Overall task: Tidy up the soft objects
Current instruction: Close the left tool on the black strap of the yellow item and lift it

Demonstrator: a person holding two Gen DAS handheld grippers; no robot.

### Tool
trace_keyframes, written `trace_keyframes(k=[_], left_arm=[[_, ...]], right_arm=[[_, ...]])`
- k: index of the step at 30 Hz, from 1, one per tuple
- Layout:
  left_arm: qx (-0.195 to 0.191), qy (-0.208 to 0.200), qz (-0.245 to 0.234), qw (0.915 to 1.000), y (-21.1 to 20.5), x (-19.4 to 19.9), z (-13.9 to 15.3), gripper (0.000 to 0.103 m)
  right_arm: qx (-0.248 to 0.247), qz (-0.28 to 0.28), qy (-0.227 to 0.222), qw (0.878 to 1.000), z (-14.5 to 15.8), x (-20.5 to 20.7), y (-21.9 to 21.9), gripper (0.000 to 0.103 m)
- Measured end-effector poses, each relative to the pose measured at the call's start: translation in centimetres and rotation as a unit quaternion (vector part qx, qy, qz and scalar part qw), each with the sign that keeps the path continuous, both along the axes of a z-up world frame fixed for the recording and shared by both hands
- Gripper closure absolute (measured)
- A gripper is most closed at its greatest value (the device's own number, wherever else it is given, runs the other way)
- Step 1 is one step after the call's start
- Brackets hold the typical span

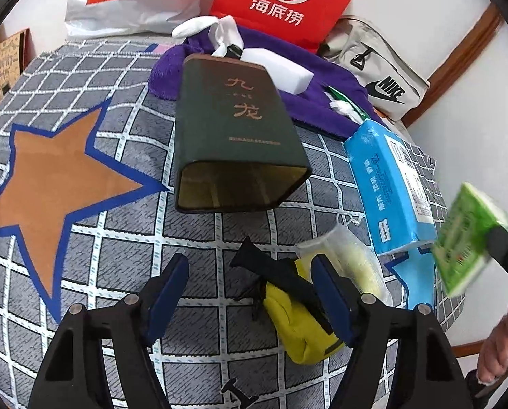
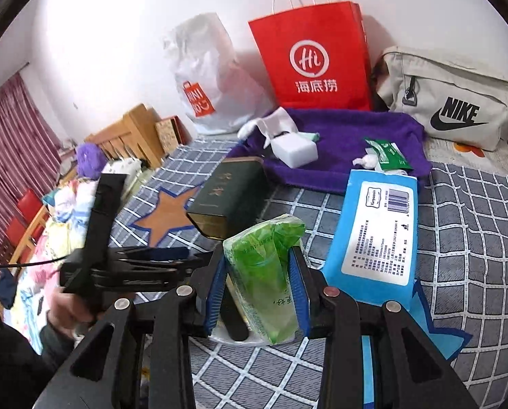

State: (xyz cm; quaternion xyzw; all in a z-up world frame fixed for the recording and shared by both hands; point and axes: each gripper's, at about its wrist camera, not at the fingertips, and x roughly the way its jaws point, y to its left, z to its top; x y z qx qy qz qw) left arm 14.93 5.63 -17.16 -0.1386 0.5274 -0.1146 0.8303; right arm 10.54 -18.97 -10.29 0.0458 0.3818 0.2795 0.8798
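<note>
Right gripper (image 2: 259, 283) clamps the green pack (image 2: 265, 272) lengthwise, tin (image 2: 230, 201) mouth lying just ahead and left, while the left gripper (image 1: 250, 293) gapes empty.

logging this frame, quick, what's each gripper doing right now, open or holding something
Left gripper: open, holding nothing, above the yellow pouch.
Right gripper: closed on the green tissue pack.
</note>
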Motion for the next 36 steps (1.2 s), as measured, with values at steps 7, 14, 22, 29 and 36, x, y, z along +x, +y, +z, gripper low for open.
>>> trace_keyframes(k=[7, 14, 22, 29, 36], left_arm=[[-0.022, -0.002, 0.003, 0.9997, -0.4, 0.5, -0.8, 0.032], [-0.028, -0.006, 0.022, 0.9993, -0.7, 1.6, -1.0, 0.051], [-0.057, 0.015, 0.028, 0.9979, 0.2, 1.3, -1.0, 0.072], [-0.079, 0.032, 0.037, 0.9957, 0.5, 0.4, -1.5, 0.07], [-0.094, 0.0, 0.041, 0.9947, 0.1, -0.2, -0.1, 0.093]], right_arm=[[-0.012, -0.006, 0.02, 1.0, -1.3, -2.5, -2.9, 0.067], [-0.037, -0.034, 0.069, 0.996, -5.4, -3.1, -5.3, 0.067], [-0.048, -0.037, 0.084, 0.995, -7.5, -2.1, -5.0, 0.067], [-0.043, -0.03, 0.081, 0.995, -7.8, -2.0, -5.0, 0.067], [-0.034, -0.036, 0.077, 0.996, -7.5, -2.6, -5.3, 0.067]])
